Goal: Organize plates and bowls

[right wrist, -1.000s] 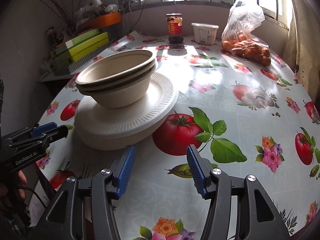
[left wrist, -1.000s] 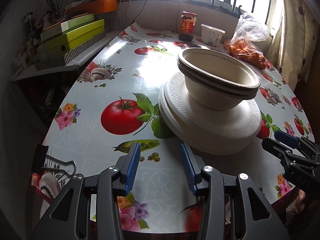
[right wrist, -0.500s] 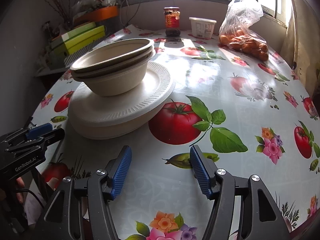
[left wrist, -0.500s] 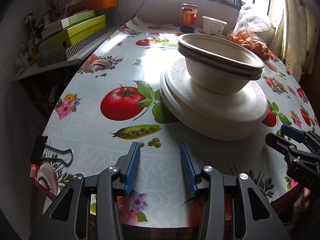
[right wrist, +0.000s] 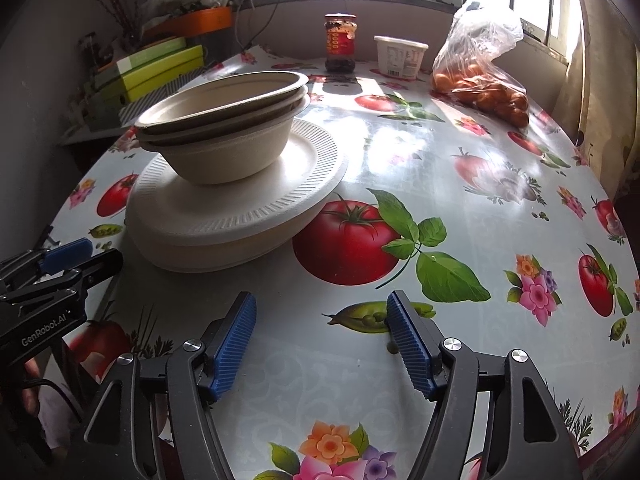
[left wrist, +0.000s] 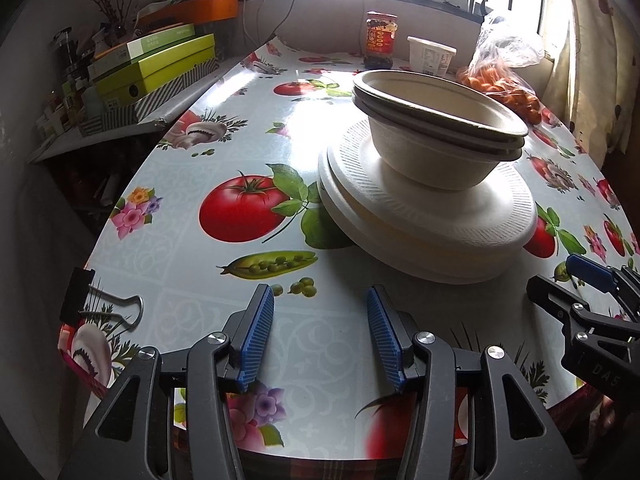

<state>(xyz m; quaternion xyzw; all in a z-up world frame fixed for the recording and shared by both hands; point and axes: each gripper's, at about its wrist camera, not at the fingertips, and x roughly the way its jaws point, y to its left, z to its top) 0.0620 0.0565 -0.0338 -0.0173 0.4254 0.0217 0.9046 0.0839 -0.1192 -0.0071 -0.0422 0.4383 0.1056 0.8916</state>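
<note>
Nested beige bowls (left wrist: 436, 136) (right wrist: 224, 136) sit on a stack of white plates (left wrist: 432, 232) (right wrist: 224, 216) on the fruit-print table. My left gripper (left wrist: 320, 320) hovers over the table's near edge, left of and nearer than the stack, its jaws opening with nothing between them. My right gripper (right wrist: 320, 320) hovers to the right of the stack, also opening and holding nothing. Each gripper shows at the edge of the other's view: the right gripper (left wrist: 576, 288) and the left gripper (right wrist: 72, 260).
At the far end stand a red-labelled jar (right wrist: 340, 42), a white tub (right wrist: 400, 56) and a plastic bag of orange fruit (right wrist: 480, 80). Green boxes (left wrist: 152, 68) lie on a side shelf at left. A binder clip (left wrist: 100, 304) grips the tablecloth edge.
Both grippers' jaws have spread wider. Both views have pulled back slightly from the plates and bowls, which stay put.
</note>
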